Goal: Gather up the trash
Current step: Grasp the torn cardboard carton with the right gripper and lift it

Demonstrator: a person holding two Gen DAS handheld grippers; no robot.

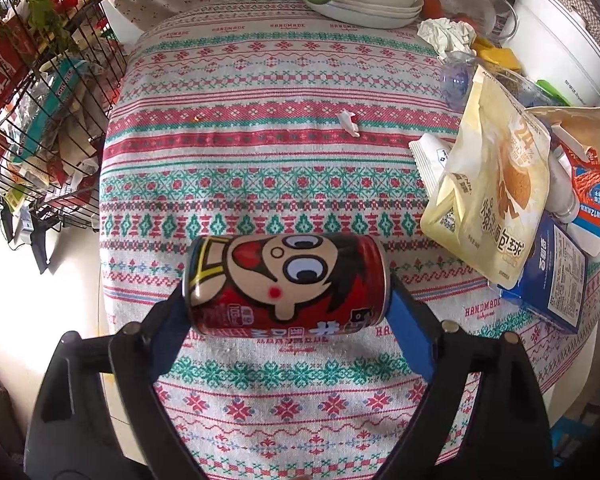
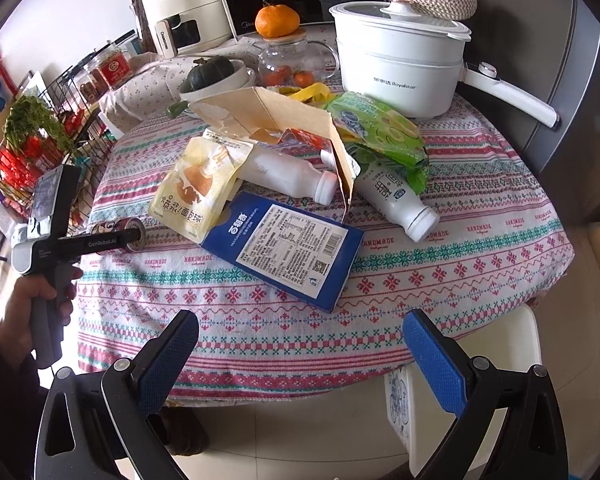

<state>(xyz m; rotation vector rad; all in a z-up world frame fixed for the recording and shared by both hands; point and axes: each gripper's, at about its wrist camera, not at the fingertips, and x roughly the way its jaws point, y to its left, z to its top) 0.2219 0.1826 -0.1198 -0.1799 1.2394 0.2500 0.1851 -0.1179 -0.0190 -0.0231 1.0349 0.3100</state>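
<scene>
The left gripper [image 1: 288, 292] pinches a red cartoon-printed drink can [image 1: 286, 286] end to end, one blue pad on each flat end, the can lying crosswise between the fingers and seemingly lifted just above the patterned tablecloth [image 1: 260, 152]. The step in hand looks like carrying off the first piece of trash. Ahead of that gripper and off to its right lies the rest of the litter: a yellow snack pouch [image 1: 488, 184], a blue biscuit box [image 1: 556, 284] and a crumpled tissue [image 1: 446, 34]; a small white scrap [image 1: 349, 122] sits straight ahead. The right gripper [image 2: 300, 356] waits with its fingers spread wide and nothing between them, near the table's edge, the blue box [image 2: 288, 248] just ahead of it and two white bottles [image 2: 396, 200] and a torn cardboard carton [image 2: 276, 120] beyond. No bin shows clearly, so the next move probably calls for swinging the can away to wherever the trash goes, keeping the squeeze firm since the ends are slick
</scene>
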